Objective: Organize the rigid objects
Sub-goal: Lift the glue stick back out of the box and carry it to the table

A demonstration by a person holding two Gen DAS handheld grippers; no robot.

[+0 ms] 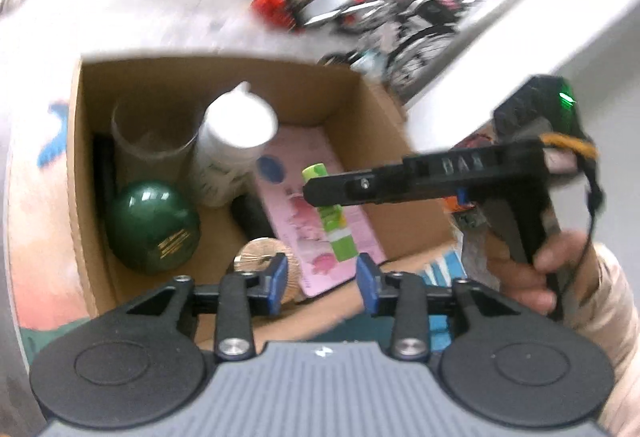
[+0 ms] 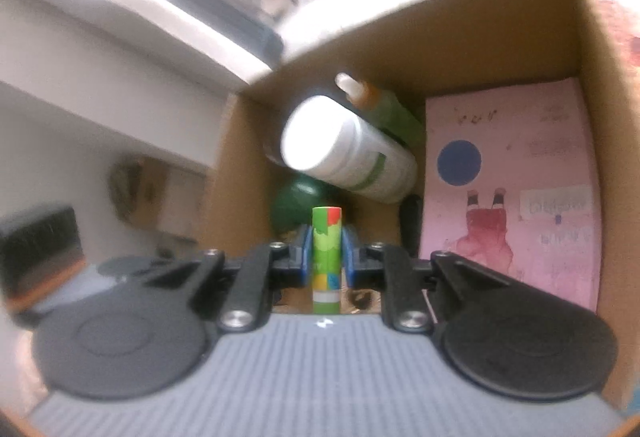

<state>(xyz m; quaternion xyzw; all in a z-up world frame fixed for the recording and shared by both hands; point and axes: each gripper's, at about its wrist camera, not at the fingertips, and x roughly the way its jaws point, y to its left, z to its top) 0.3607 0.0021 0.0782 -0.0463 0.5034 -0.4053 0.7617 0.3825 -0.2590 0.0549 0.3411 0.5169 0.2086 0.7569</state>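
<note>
Left gripper point(image 1: 322, 283) spread and empty over the cardboard box's point(image 1: 372, 105) near edge. Right gripper point(image 2: 326, 255) pinching the green tube point(image 2: 327, 257) above the pink booklet point(image 2: 508, 173). Risk: slipping from the narrow grip, knocking the leaning white bottle point(image 2: 348, 153).

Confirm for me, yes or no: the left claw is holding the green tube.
No: the left claw stands open with nothing between its pads, while the right claw is the one clamped on the green tube.
</note>
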